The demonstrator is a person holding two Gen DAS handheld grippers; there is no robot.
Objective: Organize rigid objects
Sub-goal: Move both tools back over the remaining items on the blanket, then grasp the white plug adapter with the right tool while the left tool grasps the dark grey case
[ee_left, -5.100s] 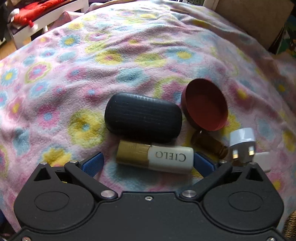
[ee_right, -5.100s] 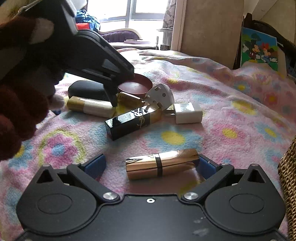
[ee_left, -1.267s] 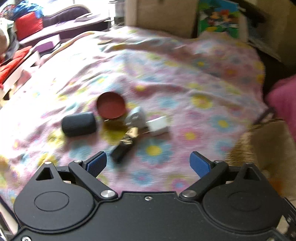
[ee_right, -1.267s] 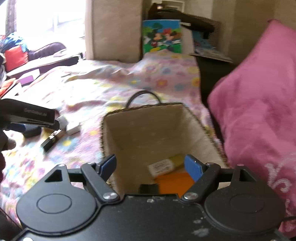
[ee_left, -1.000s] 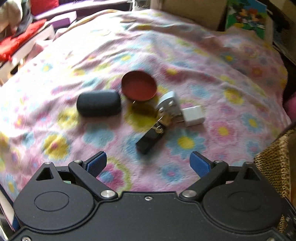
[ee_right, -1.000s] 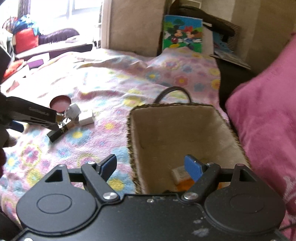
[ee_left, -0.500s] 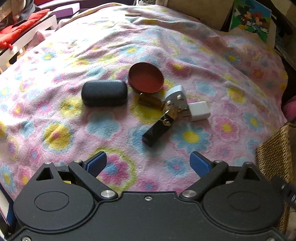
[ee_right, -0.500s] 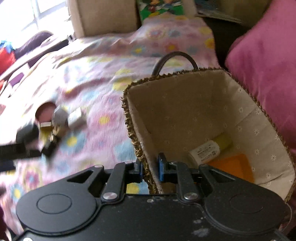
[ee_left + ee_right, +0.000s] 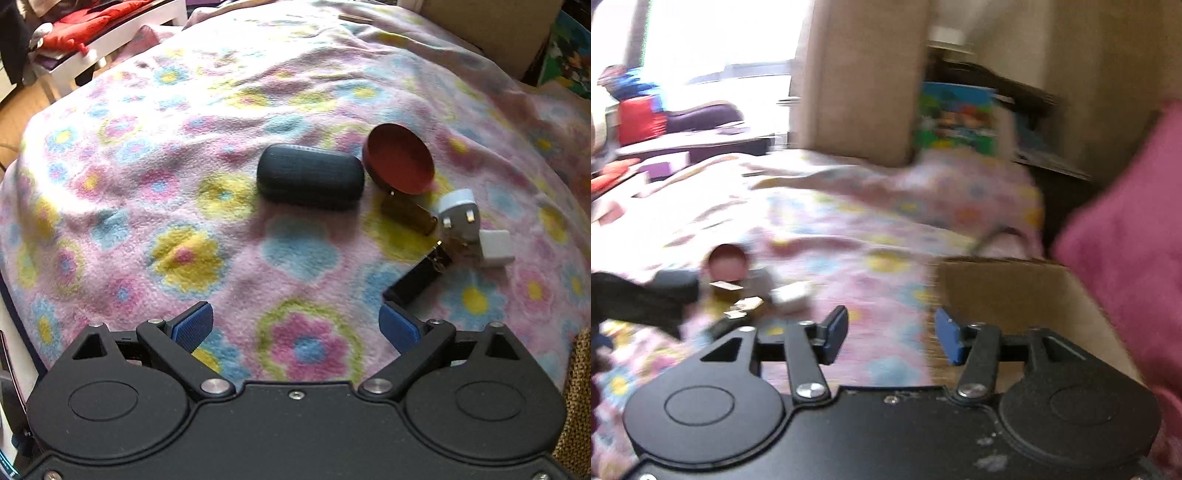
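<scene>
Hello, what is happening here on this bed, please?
A person is tidying small hard things off a flowered blanket into a wicker basket. Both grippers hold nothing. The left gripper hangs open over a dark oval case, a red lid, a white plug and a black tube. The right gripper, beside the basket, has just been opening.

Bare blanket before clustered dark case
</scene>
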